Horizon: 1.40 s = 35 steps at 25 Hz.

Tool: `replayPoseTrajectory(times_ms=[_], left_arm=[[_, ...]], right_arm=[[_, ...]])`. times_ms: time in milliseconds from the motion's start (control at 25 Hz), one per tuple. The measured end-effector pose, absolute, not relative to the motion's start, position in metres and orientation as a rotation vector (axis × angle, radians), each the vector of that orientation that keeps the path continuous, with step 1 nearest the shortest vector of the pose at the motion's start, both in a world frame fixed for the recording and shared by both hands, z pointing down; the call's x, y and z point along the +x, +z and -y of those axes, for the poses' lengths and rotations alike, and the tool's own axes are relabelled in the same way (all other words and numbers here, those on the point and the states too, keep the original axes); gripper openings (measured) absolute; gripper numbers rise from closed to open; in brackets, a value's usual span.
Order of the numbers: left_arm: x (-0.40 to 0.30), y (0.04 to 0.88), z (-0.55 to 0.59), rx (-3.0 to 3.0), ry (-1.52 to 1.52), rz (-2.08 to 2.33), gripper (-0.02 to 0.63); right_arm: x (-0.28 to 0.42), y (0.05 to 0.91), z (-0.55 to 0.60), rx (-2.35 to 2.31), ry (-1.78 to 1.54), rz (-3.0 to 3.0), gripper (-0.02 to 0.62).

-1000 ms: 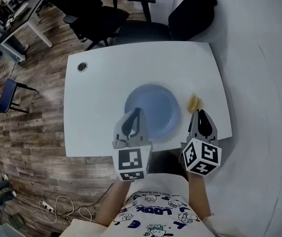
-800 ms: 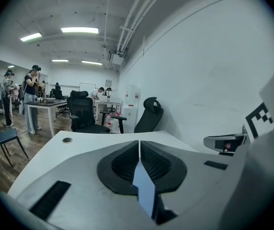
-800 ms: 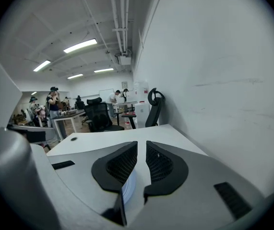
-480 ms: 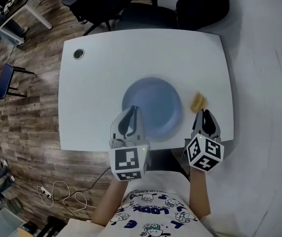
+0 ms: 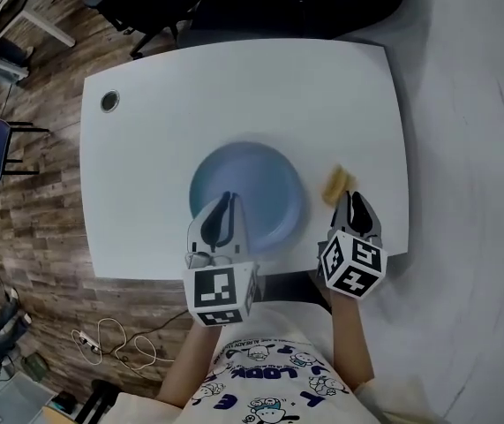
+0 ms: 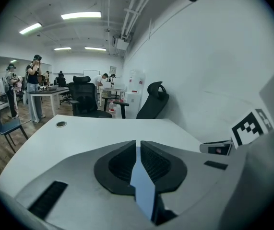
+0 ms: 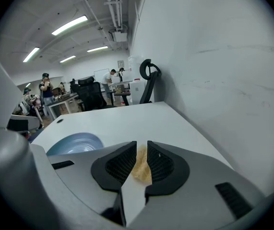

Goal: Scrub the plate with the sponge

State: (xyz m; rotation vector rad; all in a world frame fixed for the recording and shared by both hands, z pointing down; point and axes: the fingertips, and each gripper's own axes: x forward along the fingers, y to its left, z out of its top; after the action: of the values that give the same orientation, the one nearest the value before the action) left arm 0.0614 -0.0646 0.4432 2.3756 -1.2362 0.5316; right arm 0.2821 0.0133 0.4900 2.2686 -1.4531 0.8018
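Blue plate [image 5: 267, 182] lies centre-front on the white table [image 5: 234, 78], with bare tabletop all round it. Left gripper [image 5: 228, 200], jaws together and empty, hangs over the plate's near rim. Right gripper [image 5: 351, 199], jaws a narrow slit apart (nothing between them), points at the tan sponge [image 5: 337, 184], which lies between the plate and the table's right edge.

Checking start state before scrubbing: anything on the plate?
Nothing shows on the plate: its visible blue surface is bare. The left gripper covers its near-left part, so that patch is unchecked. The sponge lies on the table, right of it.
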Motion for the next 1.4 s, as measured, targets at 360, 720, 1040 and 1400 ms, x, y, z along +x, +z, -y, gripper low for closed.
replayPoseTrajectory(times_ms=[360, 720, 1040, 1400], left_arm=[[0.083, 0.460, 0.072, 2.331, 0.602, 1.249, 0.012], [0.090, 0.472, 0.081, 2.302, 0.616, 1.265, 0.012], [0.090, 0.483, 0.085, 2.264, 0.638, 1.269, 0.012], [0.078, 0.483, 0.077, 2.236, 0.646, 1.279, 0.012]], right_arm=[[0.294, 0.531, -0.006, 2.167, 0.964, 1.460, 0.100], [0.304, 0.563, -0.013, 2.127, 1.064, 1.366, 0.100], [0.301, 0.581, -0.010, 2.014, 1.010, 1.354, 0.098], [0.301, 0.578, -0.011, 1.990, 1.029, 1.365, 0.060]])
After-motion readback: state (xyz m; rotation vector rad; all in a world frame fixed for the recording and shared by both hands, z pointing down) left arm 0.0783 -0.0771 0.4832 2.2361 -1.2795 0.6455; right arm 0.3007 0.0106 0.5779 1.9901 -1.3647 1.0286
